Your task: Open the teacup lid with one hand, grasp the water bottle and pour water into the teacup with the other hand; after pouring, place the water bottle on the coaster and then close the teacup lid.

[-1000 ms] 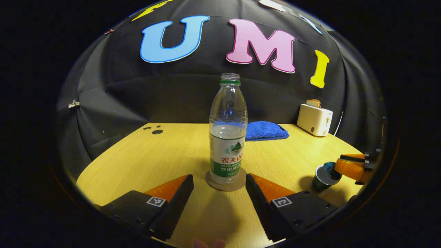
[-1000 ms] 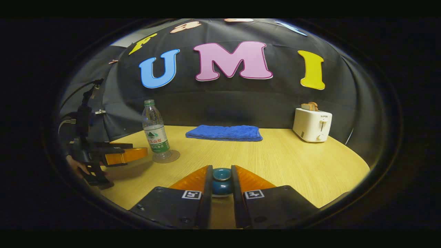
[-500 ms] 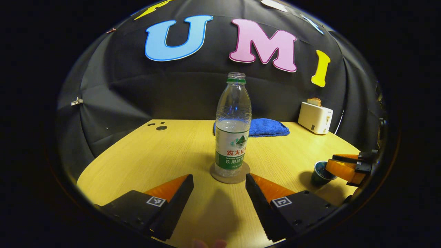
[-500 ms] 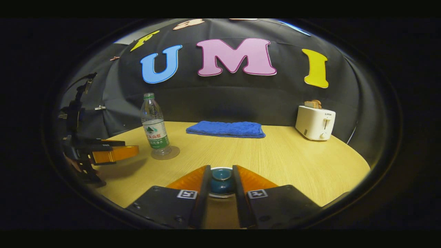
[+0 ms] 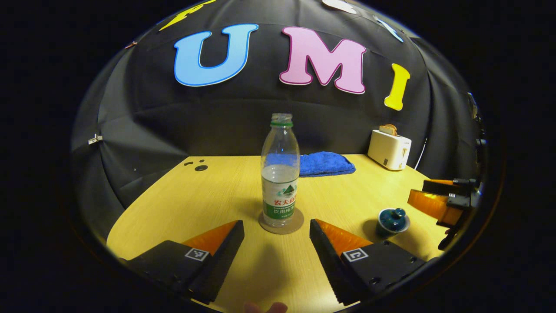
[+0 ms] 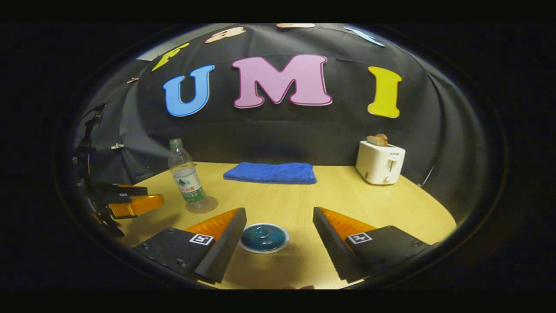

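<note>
Left hand-held gripper [image 5: 276, 243]: jaws wide apart, nothing between them, held low over the near edge of the worktop [image 5: 204, 195]. It faces the bottle [image 5: 280, 171], which stands clear of its fingers, a little farther in.

Bottle: upright, cap off, partly filled, sitting on the round coaster [image 5: 281, 223]. In the right gripper view the bottle [image 6: 184, 174] and coaster [image 6: 202, 205] stand at the left side of the worktop [image 6: 369, 204].

Right hand-held gripper [image 6: 278, 243]: jaws spread, empty. The lid [image 6: 263, 237] lies between its fingers and just beyond them, touching neither. Below the lid, only a pale rim of the cup shows; lid seated on it, knob up.

From the left gripper view, the cup [image 5: 392, 221] sits to the right of the bottle, lid [image 5: 393, 215] on it. The right hand-held gripper [image 5: 438, 200] hangs just right of the cup, above it, apart from it.

From the right gripper view, the left hand-held gripper [image 6: 130, 201] is at far left, near the bottle, not touching it.

Far side of worktop: folded blue towel [image 6: 270, 172] at the middle; white toaster [image 6: 380, 162] with bread in its slots to the right.
</note>
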A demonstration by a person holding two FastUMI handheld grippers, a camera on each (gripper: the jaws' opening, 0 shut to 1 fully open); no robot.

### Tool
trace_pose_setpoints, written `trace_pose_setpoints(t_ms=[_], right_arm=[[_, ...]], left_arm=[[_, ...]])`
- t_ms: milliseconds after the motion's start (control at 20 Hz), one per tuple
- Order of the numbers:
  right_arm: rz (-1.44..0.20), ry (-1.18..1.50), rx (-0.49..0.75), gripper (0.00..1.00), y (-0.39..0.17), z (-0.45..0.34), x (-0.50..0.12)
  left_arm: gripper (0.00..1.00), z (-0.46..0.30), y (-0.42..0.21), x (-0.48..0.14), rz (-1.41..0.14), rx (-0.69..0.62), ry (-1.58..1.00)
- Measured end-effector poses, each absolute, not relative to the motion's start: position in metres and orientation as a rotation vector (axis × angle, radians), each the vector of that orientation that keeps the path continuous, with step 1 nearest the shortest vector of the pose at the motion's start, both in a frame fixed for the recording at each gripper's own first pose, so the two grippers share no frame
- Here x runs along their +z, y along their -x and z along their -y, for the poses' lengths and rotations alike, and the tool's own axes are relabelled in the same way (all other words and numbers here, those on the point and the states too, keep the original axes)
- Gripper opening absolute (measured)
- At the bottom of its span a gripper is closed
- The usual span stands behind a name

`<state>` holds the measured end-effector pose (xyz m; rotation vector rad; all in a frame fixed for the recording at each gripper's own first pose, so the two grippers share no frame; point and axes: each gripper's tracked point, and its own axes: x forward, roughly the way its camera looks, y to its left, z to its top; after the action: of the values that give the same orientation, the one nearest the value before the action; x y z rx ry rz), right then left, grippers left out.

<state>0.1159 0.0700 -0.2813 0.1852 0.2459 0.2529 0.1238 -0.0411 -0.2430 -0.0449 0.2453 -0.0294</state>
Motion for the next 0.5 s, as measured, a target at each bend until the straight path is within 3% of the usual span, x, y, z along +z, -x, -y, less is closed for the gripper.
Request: trace_pose_setpoints(t_ms=[500], right_arm=[[-0.275,-0.182,0.213,0.97,-0.081,-0.043,-0.167]], left_arm=[[0.96,0.018,-0.091,-0.157,-0.267,0.018,0.021]])
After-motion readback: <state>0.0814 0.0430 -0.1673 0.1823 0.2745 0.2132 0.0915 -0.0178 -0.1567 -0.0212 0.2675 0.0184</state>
